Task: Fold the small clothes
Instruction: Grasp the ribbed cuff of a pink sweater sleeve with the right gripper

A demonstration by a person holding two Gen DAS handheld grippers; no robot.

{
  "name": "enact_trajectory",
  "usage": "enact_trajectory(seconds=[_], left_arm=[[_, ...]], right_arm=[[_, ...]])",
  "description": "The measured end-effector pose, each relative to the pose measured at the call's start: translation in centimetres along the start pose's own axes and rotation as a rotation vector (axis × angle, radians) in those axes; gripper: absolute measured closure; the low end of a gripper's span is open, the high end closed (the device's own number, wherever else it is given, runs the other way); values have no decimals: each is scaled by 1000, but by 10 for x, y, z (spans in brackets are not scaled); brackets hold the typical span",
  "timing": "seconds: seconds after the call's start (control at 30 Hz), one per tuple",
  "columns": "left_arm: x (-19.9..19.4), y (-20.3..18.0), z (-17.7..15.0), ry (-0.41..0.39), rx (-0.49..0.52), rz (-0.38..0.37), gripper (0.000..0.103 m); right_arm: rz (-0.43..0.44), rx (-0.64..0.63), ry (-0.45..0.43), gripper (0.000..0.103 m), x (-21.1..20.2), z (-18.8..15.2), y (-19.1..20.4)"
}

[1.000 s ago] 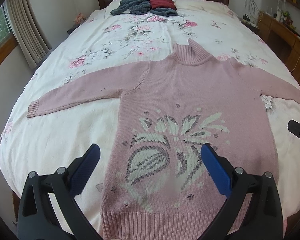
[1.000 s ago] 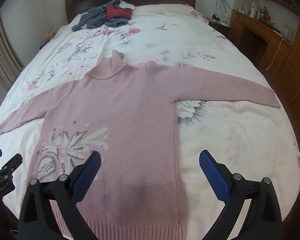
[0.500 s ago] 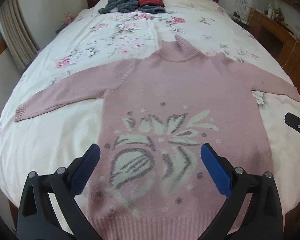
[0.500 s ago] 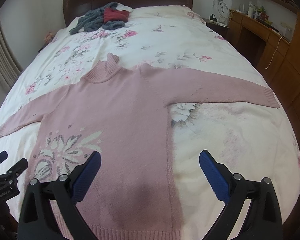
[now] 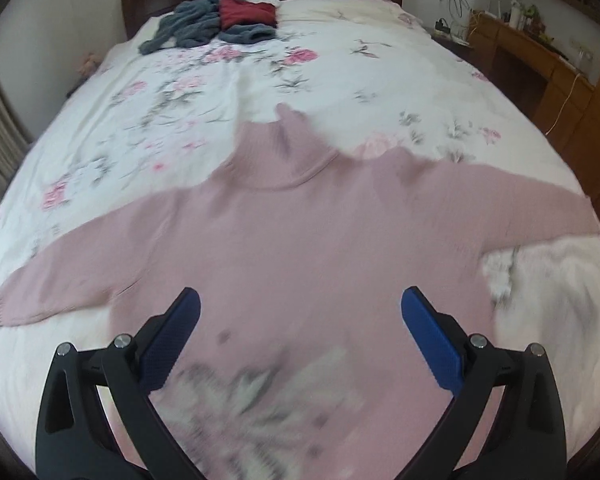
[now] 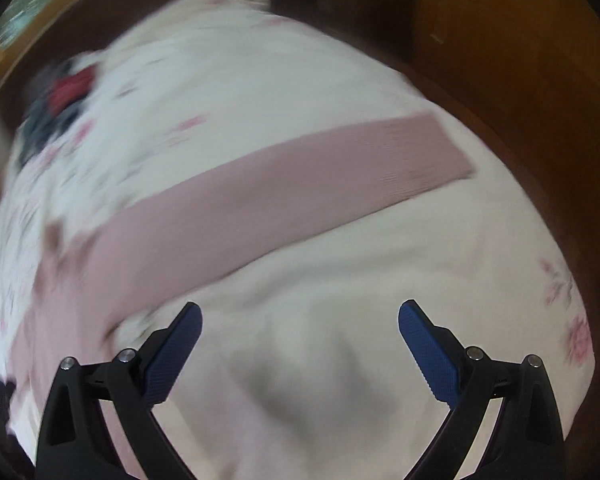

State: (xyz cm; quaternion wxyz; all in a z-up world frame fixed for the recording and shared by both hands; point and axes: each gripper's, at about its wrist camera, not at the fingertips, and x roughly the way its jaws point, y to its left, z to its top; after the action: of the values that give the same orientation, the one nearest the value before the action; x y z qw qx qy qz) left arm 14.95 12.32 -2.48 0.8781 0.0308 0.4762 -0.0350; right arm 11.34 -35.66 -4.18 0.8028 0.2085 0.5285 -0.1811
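No folds made: pink sweater lies flat on the bed, both sleeves out.
Left gripper: spread, above the chest, empty.
Right gripper: spread, empty, near the right sleeve.
Left to do: all folding.

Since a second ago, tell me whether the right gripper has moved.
Yes. The right gripper swung rightward: the sweater's right sleeve now crosses mid-view, and the clothes pile sits farther left.
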Motion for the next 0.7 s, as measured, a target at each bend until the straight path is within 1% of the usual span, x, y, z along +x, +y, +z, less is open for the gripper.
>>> enact_trajectory(seconds=[0.03, 0.1, 0.17, 0.23, 0.27, 0.3, 0.33, 0.43, 0.47, 0.5, 0.53, 0.57, 0.6, 0.67, 0.7], left_arm=[[9, -8, 10, -2, -10, -11, 3], [22, -21, 21, -9, -20, -28, 3], [34, -32, 28, -13, -21, -31, 3], [45, -41, 34, -11, -24, -38, 3], [50, -45, 36, -9, -25, -40, 3], [56, -50, 38, -4, -22, -40, 3], [60, -50, 37, 0, -18, -40, 3], [69, -57, 36, 3, 2, -27, 3], [72, -57, 35, 3, 8, -21, 3], [72, -56, 33, 5, 10, -21, 3], [74, -56, 33, 8, 13, -17, 3], [76, -55, 32, 12, 12, -15, 3], [77, -54, 32, 14, 8, -14, 3], [78, -50, 30, 18, -2, -16, 3], [77, -49, 30, 20, -6, -18, 3]], right_arm=[[3, 46, 29, 4, 14, 18, -20], [22, 106, 59, 4, 33, 41, -44], [23, 148, 89, 5, 56, 63, -64], [28, 180, 109, 7, 72, 73, -77], [39, 206, 112, 10, 79, 78, -83], [68, 225, 116, 10, 87, 82, -87], [78, 229, 124, 10, 93, 84, -89], [57, 224, 129, 11, 107, 91, -92], [49, 222, 118, 14, 108, 92, -92], [35, 218, 103, 20, 109, 93, -89], [26, 218, 96, 23, 109, 94, -89], [18, 220, 91, 35, 107, 91, -88], [10, 215, 80, 54, 106, 91, -87], [28, 198, 75, 74, 105, 93, -84], [41, 198, 70, 82, 104, 92, -89]])
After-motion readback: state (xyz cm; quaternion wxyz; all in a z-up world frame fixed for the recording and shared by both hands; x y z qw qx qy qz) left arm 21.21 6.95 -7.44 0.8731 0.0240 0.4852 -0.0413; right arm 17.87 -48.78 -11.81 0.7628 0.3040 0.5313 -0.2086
